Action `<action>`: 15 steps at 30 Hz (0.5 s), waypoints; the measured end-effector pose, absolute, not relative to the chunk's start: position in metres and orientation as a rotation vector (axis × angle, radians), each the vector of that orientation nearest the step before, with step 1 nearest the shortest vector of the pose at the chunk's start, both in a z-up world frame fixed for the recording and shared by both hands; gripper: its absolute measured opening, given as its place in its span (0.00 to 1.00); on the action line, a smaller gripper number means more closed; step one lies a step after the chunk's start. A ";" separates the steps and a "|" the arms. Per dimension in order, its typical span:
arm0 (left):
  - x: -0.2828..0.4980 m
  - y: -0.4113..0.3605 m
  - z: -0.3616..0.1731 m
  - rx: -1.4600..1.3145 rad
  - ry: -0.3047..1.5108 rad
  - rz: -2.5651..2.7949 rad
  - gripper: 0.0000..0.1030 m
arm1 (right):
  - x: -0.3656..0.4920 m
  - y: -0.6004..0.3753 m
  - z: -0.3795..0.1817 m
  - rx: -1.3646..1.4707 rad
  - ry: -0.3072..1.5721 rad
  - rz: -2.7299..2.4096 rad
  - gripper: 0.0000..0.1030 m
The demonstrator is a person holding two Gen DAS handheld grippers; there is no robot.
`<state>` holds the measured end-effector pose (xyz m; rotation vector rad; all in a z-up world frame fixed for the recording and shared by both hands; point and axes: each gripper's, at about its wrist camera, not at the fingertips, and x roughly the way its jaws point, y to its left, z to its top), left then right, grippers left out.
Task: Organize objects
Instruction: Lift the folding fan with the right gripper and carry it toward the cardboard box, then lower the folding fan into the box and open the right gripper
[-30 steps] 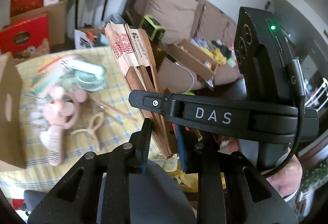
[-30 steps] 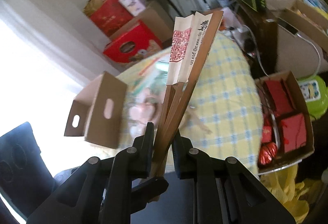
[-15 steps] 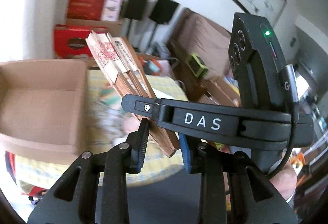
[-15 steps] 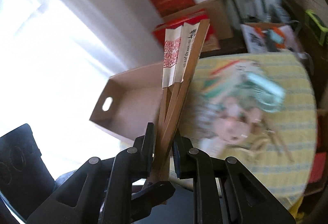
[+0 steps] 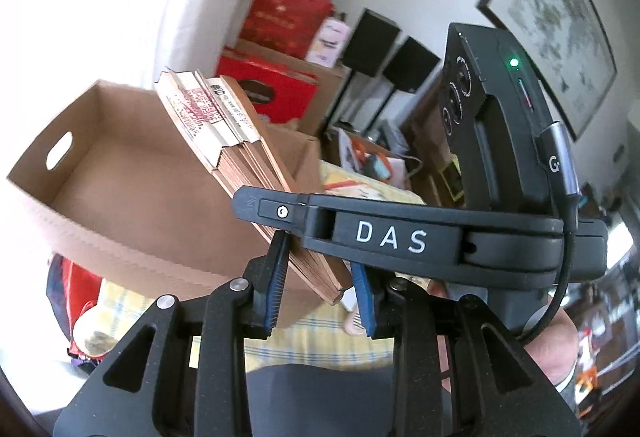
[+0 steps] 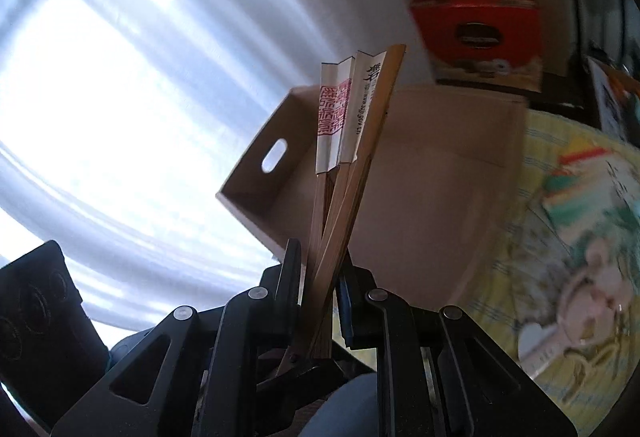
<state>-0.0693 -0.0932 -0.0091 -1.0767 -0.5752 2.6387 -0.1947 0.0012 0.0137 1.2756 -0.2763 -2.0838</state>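
Note:
A folded paper fan (image 6: 344, 165) with wooden ribs and red stamp print is held upright. My right gripper (image 6: 318, 269) is shut on its ribs near the pivot. In the left wrist view the fan (image 5: 240, 165) passes between the fingers of my left gripper (image 5: 320, 277), whose blue pads stand either side of it with a gap on the right. The right gripper's black body (image 5: 400, 237) crosses that view. An open cardboard box (image 5: 120, 189) with a handle hole lies just behind the fan; it also shows in the right wrist view (image 6: 420, 177).
The box sits on a table with a yellow checked cloth (image 6: 520, 257). A pink handheld fan (image 6: 580, 297) and printed papers (image 6: 580, 197) lie to the right. Red gift boxes (image 5: 280, 85), black speakers (image 5: 372, 41) and a bright window (image 6: 100, 77) are behind.
Both grippers have swung left with the fan, from over the table's clutter to in front of the open cardboard box, which now fills the view behind the fan.

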 end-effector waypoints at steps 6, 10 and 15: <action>-0.083 -0.114 -0.034 -1.122 -0.658 2.635 0.30 | -0.215 -0.025 -0.010 1.336 -0.171 -2.007 0.17; -0.094 -0.117 -0.052 -1.161 -0.697 2.613 0.30 | -0.231 -0.030 -0.030 1.383 -0.105 -1.953 0.16; -0.112 -0.114 -0.074 -1.222 -0.756 2.535 0.28 | -0.248 -0.021 -0.047 1.449 -0.055 -1.904 0.16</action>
